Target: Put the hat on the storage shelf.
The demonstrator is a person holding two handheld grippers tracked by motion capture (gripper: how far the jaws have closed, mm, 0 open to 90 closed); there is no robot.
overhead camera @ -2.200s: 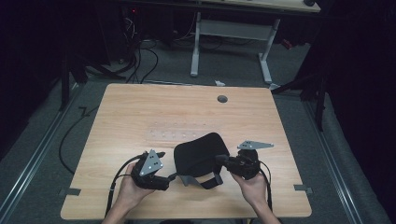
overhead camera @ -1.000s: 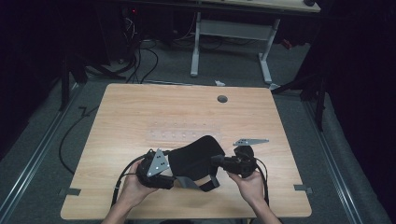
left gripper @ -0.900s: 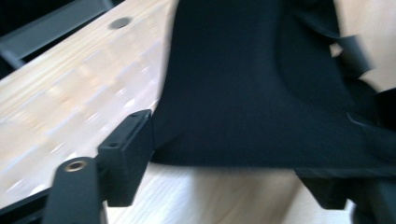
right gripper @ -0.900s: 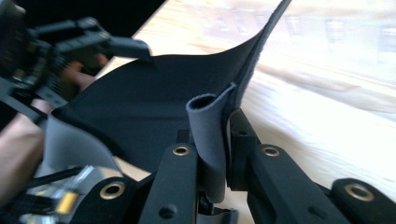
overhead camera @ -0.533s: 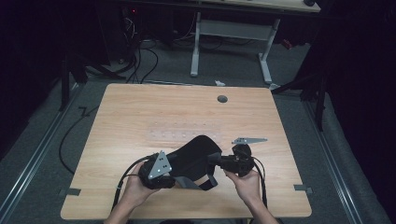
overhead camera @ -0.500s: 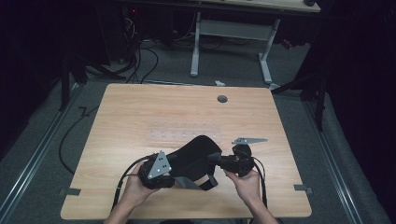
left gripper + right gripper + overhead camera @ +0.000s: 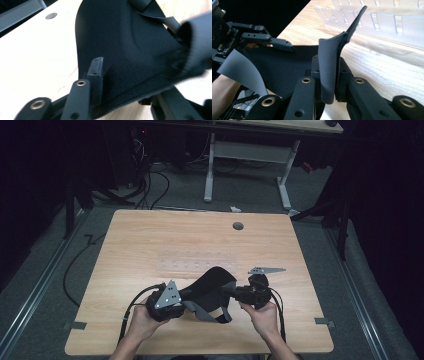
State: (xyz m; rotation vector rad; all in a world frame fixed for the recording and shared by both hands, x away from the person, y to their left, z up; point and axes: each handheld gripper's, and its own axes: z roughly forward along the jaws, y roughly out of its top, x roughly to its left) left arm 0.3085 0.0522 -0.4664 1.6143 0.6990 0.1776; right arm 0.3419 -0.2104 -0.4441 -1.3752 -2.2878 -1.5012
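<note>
Two tongs meet on one black fabric piece [image 7: 210,287], a soft, matte, curved panel with a felt-like nap, thin edges and a grey strap [image 7: 202,311] trailing from its underside. It is stretched between them, just above the pale wood-grain tabletop [image 7: 150,240]. The right tongs [image 7: 328,82] are clamped tight on a folded flap at the fabric's edge, which stands up between the black pads as a narrow grey-faced fin. The left tongs [image 7: 125,87] have just been closing, and the fabric's lower hem lies between their jaws; the near pad [image 7: 96,75] lies against the cloth, but the other is hidden under the cloth, so I cannot tell whether the grip is made. The high view gives the whole shape, a domed sheet spanning from the left tongs [image 7: 167,302] to the right tongs [image 7: 235,294], each held in a hand. The right gripper view adds a clear ridged plastic strip [image 7: 387,22] lying flat on the tabletop beyond the fin, and the left tongs [image 7: 272,41] across the cloth. The left gripper view reveals the fuzzy surface up close and a round hole [image 7: 51,16] in the tabletop beyond.
</note>
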